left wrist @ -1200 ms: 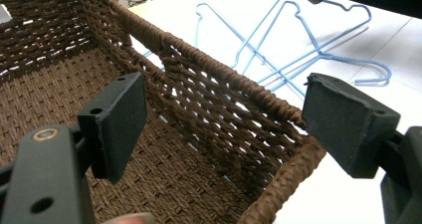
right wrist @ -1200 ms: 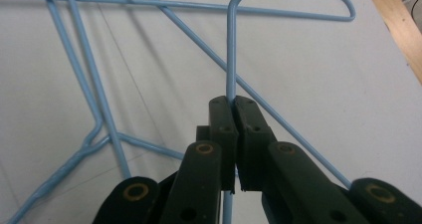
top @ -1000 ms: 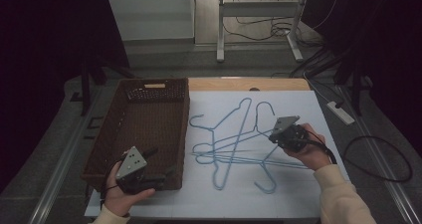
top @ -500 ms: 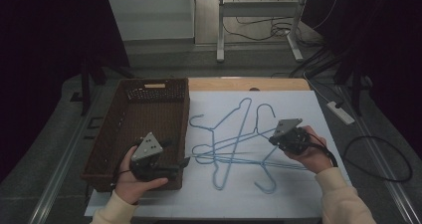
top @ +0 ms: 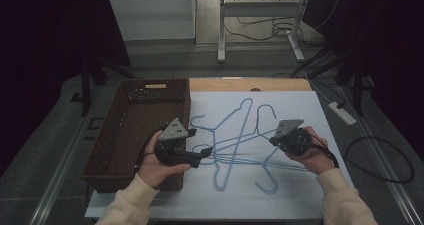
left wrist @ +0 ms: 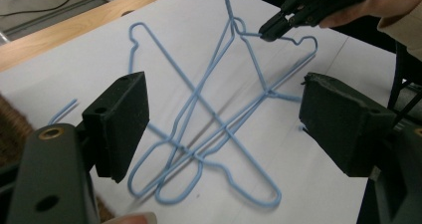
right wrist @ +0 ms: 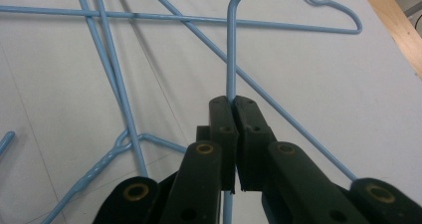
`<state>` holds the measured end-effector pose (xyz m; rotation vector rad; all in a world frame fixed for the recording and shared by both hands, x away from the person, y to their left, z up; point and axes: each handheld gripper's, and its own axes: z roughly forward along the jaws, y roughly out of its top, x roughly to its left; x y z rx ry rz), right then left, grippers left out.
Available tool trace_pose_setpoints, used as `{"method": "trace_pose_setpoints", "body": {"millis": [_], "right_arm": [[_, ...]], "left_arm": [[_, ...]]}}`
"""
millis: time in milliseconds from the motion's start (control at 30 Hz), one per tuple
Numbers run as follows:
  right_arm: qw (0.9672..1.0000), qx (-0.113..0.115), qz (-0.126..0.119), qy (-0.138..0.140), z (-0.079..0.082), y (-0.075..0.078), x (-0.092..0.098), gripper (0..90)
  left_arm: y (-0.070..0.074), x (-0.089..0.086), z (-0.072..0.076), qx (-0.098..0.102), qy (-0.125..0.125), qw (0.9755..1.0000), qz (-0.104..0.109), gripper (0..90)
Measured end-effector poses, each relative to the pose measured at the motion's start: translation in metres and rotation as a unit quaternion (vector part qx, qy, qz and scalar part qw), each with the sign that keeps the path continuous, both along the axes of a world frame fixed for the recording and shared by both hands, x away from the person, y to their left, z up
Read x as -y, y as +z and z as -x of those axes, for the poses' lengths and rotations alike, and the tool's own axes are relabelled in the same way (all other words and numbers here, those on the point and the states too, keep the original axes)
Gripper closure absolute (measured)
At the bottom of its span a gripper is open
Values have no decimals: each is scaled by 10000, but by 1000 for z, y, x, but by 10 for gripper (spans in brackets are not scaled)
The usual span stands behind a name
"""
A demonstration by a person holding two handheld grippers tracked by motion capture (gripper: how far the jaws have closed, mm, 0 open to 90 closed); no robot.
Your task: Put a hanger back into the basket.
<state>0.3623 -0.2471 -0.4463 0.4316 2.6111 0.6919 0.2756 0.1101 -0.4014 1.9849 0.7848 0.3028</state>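
Several light blue wire hangers [top: 235,145] lie tangled on a white sheet [top: 305,110] in the middle of the table. In the right gripper view my right gripper [right wrist: 232,104] is shut on one hanger's thin wire [right wrist: 230,59], which runs straight out from between the pads. From above, the right gripper [top: 275,141] sits at the tangle's right side. My left gripper [top: 197,146] points right at the tangle's left edge, held just above the sheet. Its jaws stand wide open [left wrist: 229,129] over the crossed hangers [left wrist: 209,134], touching none of them.
A brown woven basket [top: 155,91] stands at the left of the table, beside the left hand. The table's wooden far edge [top: 240,84] shows beyond the sheet. On the floor to the right lie a power strip [top: 342,112] and a looped cable [top: 380,160].
My left gripper has risen from the basket's near right corner and moved right, to the edge of the hanger tangle. The right gripper has kept still on its wire.
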Motion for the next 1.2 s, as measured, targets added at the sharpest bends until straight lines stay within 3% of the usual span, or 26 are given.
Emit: {"method": "trace_pose_setpoints", "body": {"millis": [233, 533, 700, 867, 1200], "right_arm": [[10000, -6, -17, -2, 1, 1, 1, 880], [10000, 3, -43, 2, 4, 1, 1, 880], [10000, -8, -53, -6, 4, 1, 2, 880], [10000, -19, -71, -1, 5, 1, 3, 880], [9999, -13, -123, 32, 6, 0, 5, 880]], "left_arm": [[2, 33, -24, -106, -224, 9996, -164, 217], [-6, 58, -48, -307, -296, 9986, -329, 228], [-11, 71, -56, -207, -272, 9980, -535, 260], [-24, 93, -70, -272, -419, 9944, -930, 272], [-44, 107, -83, -311, -628, 9870, -1443, 316]]}}
